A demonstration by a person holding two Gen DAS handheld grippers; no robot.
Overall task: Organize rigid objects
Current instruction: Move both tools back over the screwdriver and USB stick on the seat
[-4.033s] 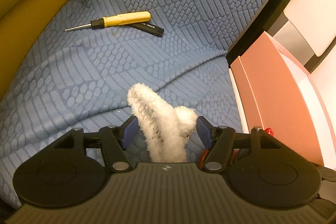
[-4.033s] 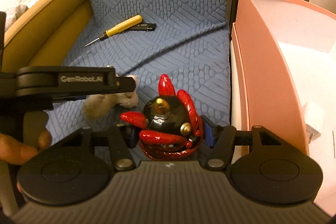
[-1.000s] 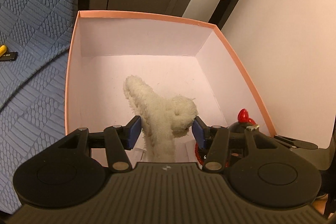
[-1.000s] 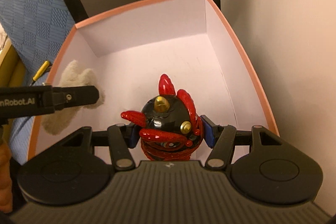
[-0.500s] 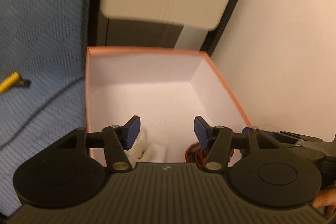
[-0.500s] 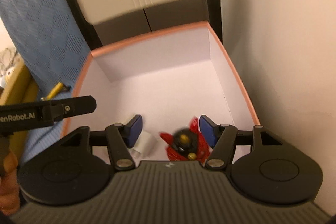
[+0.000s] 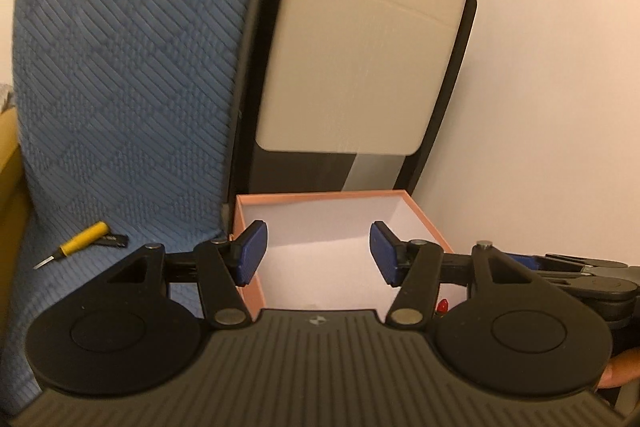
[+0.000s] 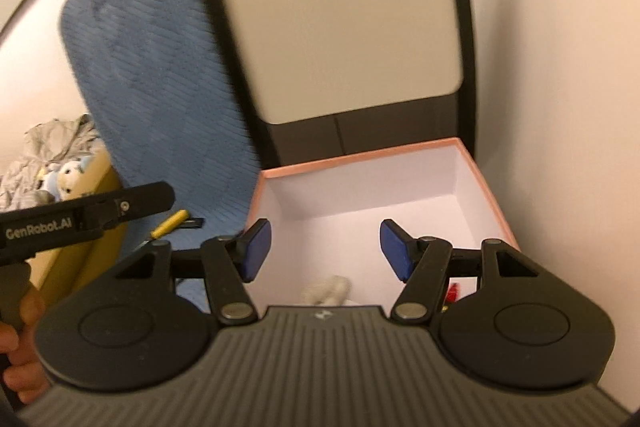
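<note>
- Left wrist view: the left gripper (image 7: 316,253) stands with its jaws apart and nothing between the blue pads (image 7: 251,251), above the near part of the pink box (image 7: 320,196).
- The yellow screwdriver (image 7: 76,238) lies on the blue cushion (image 7: 120,107) close to the box's left wall, its handle touching a small black stick (image 7: 115,240). Both are rigid and not yet boxed.
- Risk: the two touch, so a grasp on one may drag or flick the other across the cushion, or pinch the quilted fabric with it.
- A red fragment (image 7: 442,305) shows at the near right corner of the box floor; most of it is hidden by the tool body.
- Right wrist view: the right gripper (image 8: 325,253) is likewise parted and empty, over the box's near edge.
- A white plush item (image 8: 330,289) rests on the box floor by the near wall, and a red toy (image 8: 452,293) by the near right corner.
- Risk: the left tool crosses at the left edge of this view, so both reaching for the cushion may collide.
- Risk: a low pass could catch the box's thin rim and shift it.
</note>
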